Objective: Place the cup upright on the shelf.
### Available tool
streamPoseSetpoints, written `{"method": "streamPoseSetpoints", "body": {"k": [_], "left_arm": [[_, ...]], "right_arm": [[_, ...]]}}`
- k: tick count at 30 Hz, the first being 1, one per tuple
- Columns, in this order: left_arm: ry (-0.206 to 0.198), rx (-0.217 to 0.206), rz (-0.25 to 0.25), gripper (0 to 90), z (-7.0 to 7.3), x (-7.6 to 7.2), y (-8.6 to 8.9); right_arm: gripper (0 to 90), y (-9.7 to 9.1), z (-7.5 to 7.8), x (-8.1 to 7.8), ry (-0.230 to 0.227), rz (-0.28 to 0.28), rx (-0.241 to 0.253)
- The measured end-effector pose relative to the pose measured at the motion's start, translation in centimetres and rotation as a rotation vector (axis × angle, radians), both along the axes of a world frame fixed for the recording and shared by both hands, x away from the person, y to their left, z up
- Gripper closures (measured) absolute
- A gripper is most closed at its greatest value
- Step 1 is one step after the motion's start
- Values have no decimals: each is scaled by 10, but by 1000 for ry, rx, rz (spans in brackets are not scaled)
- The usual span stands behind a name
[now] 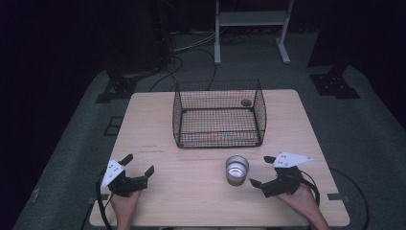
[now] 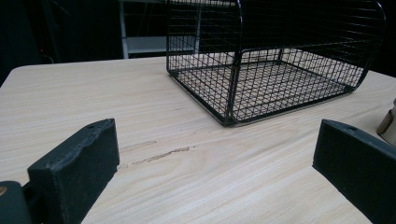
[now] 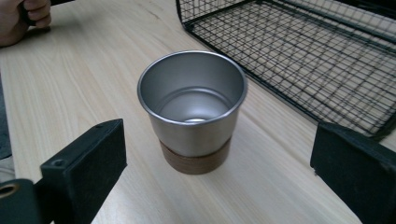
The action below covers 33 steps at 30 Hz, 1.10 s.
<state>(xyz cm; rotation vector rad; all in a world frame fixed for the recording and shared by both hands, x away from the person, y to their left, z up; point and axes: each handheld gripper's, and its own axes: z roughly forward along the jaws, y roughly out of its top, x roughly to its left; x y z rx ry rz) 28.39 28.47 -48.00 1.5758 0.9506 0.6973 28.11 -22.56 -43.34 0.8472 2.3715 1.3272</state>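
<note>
Right gripper view: shiny steel cup (image 3: 192,105), brown wooden base, between wide-open right tongs (image 3: 217,172); left tongs (image 1: 139,165) open.

Black wire basket (image 1: 219,115) at twelve o'clock on pale wooden table (image 1: 158,124); white metal stand (image 1: 251,19) beyond, cables (image 1: 191,45) on floor.

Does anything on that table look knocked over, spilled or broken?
Nothing stands out. The metal cup stands upright and empty on the table, just in front of the wire basket, which sits square and undamaged. The one blemish is a thin dark scratch in the wood.
</note>
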Motion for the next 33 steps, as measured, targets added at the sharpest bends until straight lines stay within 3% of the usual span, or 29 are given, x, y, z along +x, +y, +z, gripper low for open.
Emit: {"method": "streamPoseSetpoints", "body": {"k": [9,17,33], "left_arm": [[2,-2,-1,0,0,0,0],[0,-4,-1,0,0,0,0],[1,-5,-2,0,0,0,0]], "right_arm": [[24,20,-9,6,29,40,-6],[24,32,-19,13,35,46,-49],[24,50,-28,27,51,58,-56]]}}
